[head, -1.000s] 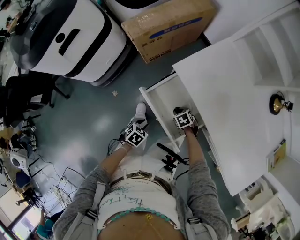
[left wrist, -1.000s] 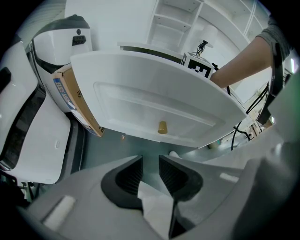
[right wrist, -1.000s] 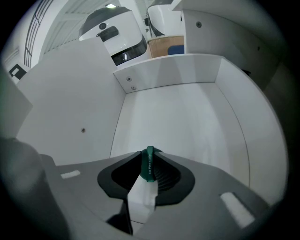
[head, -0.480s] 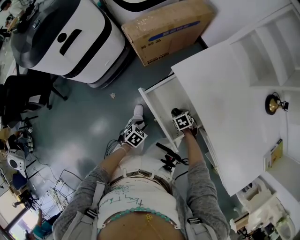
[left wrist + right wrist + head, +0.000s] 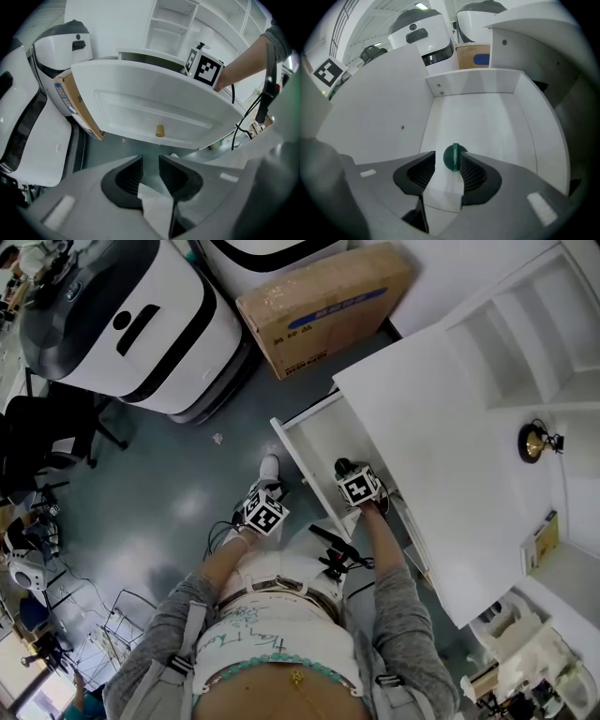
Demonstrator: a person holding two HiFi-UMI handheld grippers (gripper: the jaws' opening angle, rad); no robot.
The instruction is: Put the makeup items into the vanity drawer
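Observation:
The white vanity drawer (image 5: 487, 117) stands pulled out, its bare floor below my right gripper (image 5: 447, 168). A dark green round compact (image 5: 452, 157) stands on edge at the jaw tips, against the right finger, with a gap to the left finger; the jaws are open. In the head view the right gripper (image 5: 343, 469) reaches into the drawer (image 5: 317, 439) under the vanity top (image 5: 450, 465). My left gripper (image 5: 150, 171) hangs outside, below the drawer front (image 5: 140, 110) and its small knob (image 5: 160, 131), jaws slightly apart and empty.
A cardboard box (image 5: 323, 301) and large white machines (image 5: 131, 320) stand on the grey floor beyond the drawer. A black chair (image 5: 47, 427) is at the left. Open shelves (image 5: 511, 352) and a gold ornament (image 5: 532, 442) sit at the right.
The head view has drifted a little; both grippers keep their places relative to the drawer.

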